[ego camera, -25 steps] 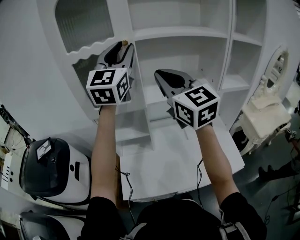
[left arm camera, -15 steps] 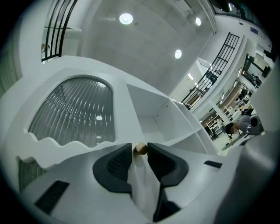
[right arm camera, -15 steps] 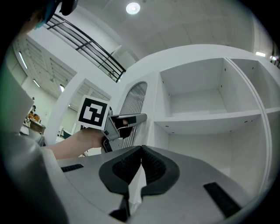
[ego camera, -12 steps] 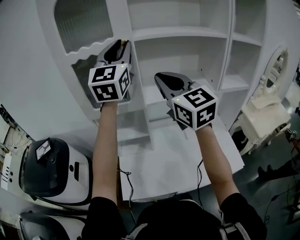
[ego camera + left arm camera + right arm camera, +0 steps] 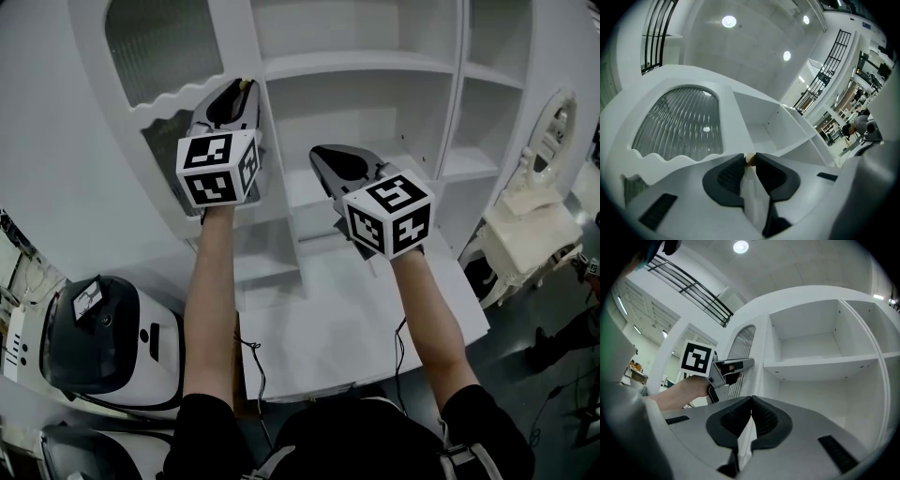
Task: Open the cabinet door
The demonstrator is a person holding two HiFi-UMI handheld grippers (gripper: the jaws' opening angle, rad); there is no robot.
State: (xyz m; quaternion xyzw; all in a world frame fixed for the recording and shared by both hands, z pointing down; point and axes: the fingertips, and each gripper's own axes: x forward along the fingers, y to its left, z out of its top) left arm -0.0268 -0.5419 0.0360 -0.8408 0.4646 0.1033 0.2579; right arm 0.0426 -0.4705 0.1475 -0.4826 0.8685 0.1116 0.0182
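Left gripper (image 5: 749,156): jaws just been closing, now pinching the wooden knob (image 5: 750,160) on the cabinet door (image 5: 677,124).
Right gripper (image 5: 751,401): jaws together, empty.

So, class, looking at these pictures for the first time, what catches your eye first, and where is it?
The black-and-white marker cubes on both grippers stand out before the white cabinet. The left gripper, at the ribbed-glass door, has just been closing its fingers around the small tan knob. The right gripper hangs shut and empty before bare shelves.
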